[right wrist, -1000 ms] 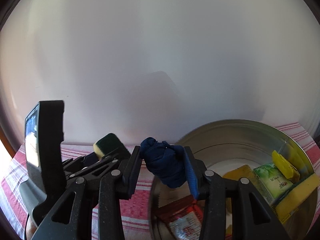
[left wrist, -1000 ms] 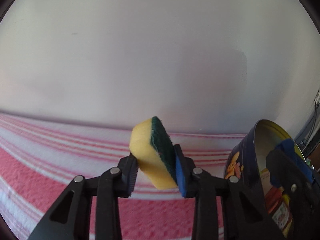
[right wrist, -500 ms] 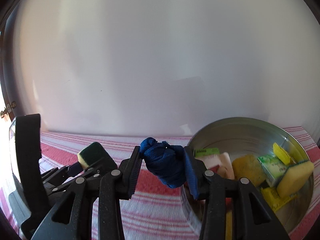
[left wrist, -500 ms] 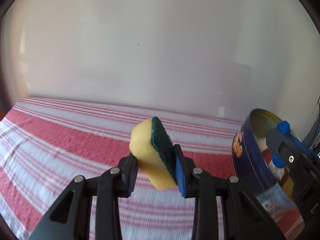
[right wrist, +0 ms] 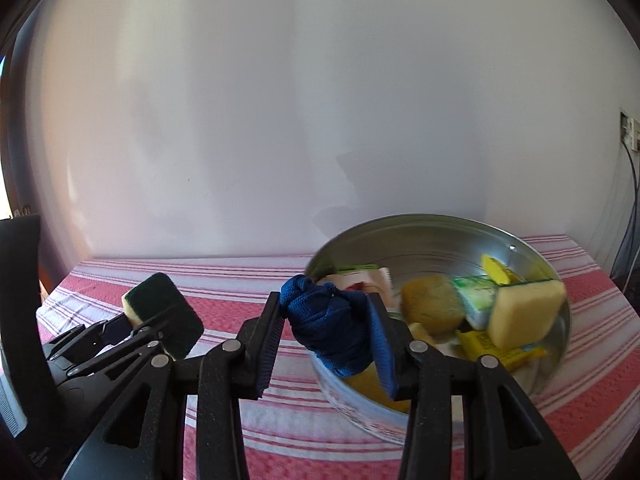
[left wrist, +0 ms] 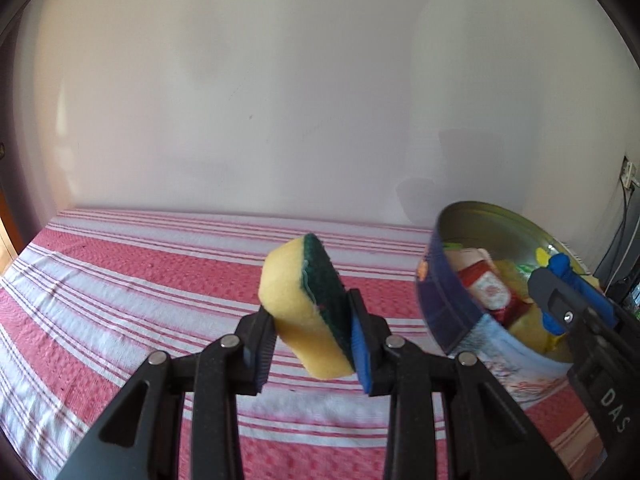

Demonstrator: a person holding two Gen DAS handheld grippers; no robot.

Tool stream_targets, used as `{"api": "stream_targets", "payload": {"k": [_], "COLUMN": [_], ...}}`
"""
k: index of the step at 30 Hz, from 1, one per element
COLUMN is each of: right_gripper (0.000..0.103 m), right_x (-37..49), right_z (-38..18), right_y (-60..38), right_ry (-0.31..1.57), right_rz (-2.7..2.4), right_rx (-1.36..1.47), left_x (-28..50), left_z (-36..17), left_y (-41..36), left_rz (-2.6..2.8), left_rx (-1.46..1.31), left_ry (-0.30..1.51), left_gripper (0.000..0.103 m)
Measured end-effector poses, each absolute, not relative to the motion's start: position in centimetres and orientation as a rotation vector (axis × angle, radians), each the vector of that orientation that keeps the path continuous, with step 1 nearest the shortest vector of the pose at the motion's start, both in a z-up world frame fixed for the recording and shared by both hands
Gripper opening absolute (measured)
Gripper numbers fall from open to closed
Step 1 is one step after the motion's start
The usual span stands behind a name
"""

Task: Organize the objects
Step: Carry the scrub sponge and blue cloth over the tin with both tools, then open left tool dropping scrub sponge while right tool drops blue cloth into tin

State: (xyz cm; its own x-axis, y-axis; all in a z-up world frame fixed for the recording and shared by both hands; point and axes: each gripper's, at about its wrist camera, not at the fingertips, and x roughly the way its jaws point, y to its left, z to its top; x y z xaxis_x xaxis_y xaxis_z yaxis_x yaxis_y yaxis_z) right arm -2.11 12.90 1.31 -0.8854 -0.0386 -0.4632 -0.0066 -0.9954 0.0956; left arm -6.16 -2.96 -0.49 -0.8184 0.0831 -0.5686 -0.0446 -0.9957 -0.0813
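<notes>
My left gripper is shut on a yellow sponge with a green scouring face and holds it above the red-and-white striped cloth. My right gripper is shut on a bunched dark blue cloth at the near left rim of a round metal tin. The tin holds several items, among them a yellow sponge, a round brownish sponge and green and yellow packets. In the left wrist view the tin is at the right, with the right gripper's fingers over it. The left gripper and its sponge show at the left of the right wrist view.
A plain white wall stands close behind the table. Cables and a wall socket are at the far right. The striped cloth covers the table around the tin.
Both views have tilted down and pulled back, so more of the striped cloth and the tin's contents show. Both grippers keep their hold on the sponge and the blue cloth.
</notes>
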Motion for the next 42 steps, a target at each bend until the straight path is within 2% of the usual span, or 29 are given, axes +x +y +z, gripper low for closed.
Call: {"api": "stream_targets", "payload": {"k": [8,18,33,42], "right_gripper": [0.044,0.044,0.044,0.046], "right_x": [-1.6,-1.4,-3.8,-7.5], "right_z": [0.6,1.5,1.7,-0.3], "right_y": [15.4,19.2,24.3,27.0], "right_ry": [-0.179,-0.203,-0.225,-0.351], "right_rz": [-3.058,-3.125,-3.264,-3.108], "right_rx": [0.715,0.671,0.639,0.757], "left_x": [-3.2,-3.3,-5.2,-8.3], "left_z": [2.1,2.8,3.2,1.6], "left_y": [0.3,3.5,8.3,10.6], "left_rz": [2.947,2.918,2.848,2.823], "left_rx": [-0.829,-0.77,-0.747,-0.809], "left_ry": [-0.047,0.005,0.042,0.036], "left_gripper": [0.032,0.032,0.032,0.033]}}
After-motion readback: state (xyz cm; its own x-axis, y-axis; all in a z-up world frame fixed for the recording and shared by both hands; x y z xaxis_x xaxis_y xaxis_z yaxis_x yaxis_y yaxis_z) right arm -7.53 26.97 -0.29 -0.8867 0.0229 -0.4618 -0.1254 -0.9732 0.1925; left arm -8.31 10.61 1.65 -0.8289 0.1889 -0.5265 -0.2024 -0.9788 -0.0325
